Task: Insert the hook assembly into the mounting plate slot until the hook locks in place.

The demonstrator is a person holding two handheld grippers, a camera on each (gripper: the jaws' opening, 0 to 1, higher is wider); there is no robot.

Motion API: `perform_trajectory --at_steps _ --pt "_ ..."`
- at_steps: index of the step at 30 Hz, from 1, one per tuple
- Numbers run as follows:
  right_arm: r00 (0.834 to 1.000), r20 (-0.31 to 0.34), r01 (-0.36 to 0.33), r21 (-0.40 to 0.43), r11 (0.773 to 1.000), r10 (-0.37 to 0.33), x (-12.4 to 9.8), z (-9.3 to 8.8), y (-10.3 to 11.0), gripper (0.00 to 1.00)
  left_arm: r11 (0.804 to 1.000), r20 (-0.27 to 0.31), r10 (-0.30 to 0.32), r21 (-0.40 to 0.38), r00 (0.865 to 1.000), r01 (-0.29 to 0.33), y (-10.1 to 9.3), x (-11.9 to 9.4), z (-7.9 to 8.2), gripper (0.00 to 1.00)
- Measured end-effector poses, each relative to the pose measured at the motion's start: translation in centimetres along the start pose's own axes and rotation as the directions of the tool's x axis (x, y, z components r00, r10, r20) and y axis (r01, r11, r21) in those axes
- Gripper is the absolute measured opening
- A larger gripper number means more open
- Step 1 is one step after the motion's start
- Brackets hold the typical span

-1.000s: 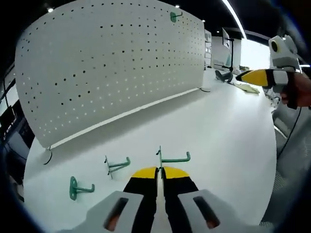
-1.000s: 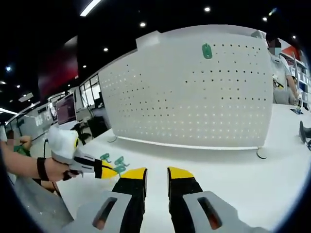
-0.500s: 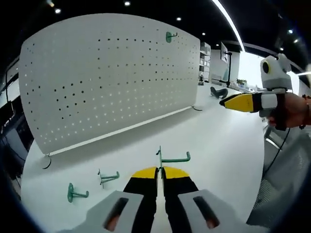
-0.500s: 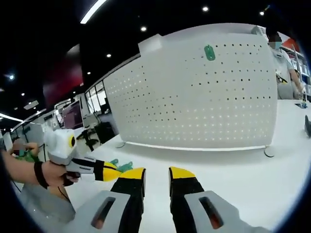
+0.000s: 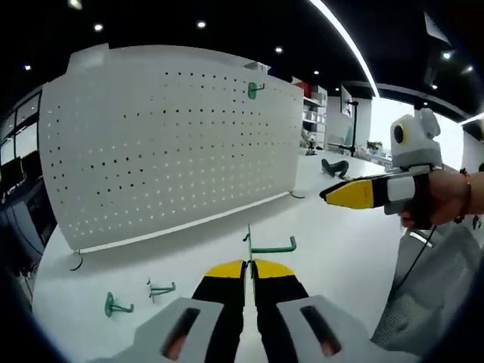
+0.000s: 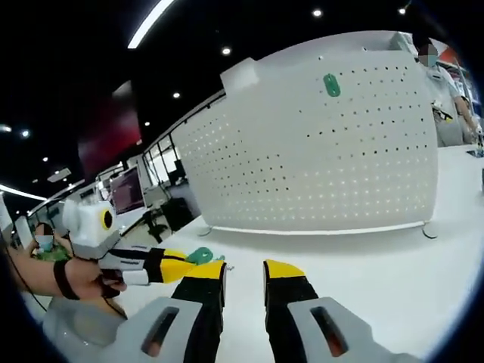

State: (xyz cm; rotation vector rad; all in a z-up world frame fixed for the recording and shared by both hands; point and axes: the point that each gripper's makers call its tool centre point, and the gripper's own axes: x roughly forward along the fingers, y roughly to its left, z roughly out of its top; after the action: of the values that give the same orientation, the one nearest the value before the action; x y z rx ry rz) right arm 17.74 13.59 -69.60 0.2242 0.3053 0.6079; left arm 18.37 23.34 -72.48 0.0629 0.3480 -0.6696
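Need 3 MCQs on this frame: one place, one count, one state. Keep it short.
1. Where is the hook that is already mounted?
A. near the pegboard's top edge
B. at the pegboard's foot
C. on the floor

2. How many loose hooks lie on the table?
A. one
B. two
C. four

3. State of the left claw?
A. wide open
B. shut on a hook
C. shut on nothing

Key: 1 A, the mounted hook sits high on the pegboard. 2 B, two loose hooks lie on the table. 3 B, the left claw pinches the held hook.
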Motion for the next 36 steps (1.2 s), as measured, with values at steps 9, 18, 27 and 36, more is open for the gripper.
perform_trajectory --at_steps 9,18,27,36 --pt "0.994 0.022 -0.107 0.033 0.994 0.106 -0.1 0.1 2.9 0.19 1.000 0.062 -0.010 -0.002 0.998 0.011 -1.6 -0.6 1.3 0.03" --pt "0.982 0.060 -0.186 0.086 0.979 0.181 -0.1 1.1 4.6 0.16 1.000 0.165 -0.031 0.003 0.986 0.030 -3.5 -1.2 3.5 0.03" --pt "0.975 0.083 -0.218 0.150 0.964 0.208 0.0 1.8 5.0 0.10 0.998 0.216 -0.029 -0.040 0.976 0.039 -4.9 -1.3 4.4 0.03" --pt "0.971 0.073 -0.238 0.213 0.948 0.227 0.0 1.6 4.9 0.05 0.997 0.248 -0.034 -0.063 0.968 0.051 -5.9 -1.2 5.1 0.03"
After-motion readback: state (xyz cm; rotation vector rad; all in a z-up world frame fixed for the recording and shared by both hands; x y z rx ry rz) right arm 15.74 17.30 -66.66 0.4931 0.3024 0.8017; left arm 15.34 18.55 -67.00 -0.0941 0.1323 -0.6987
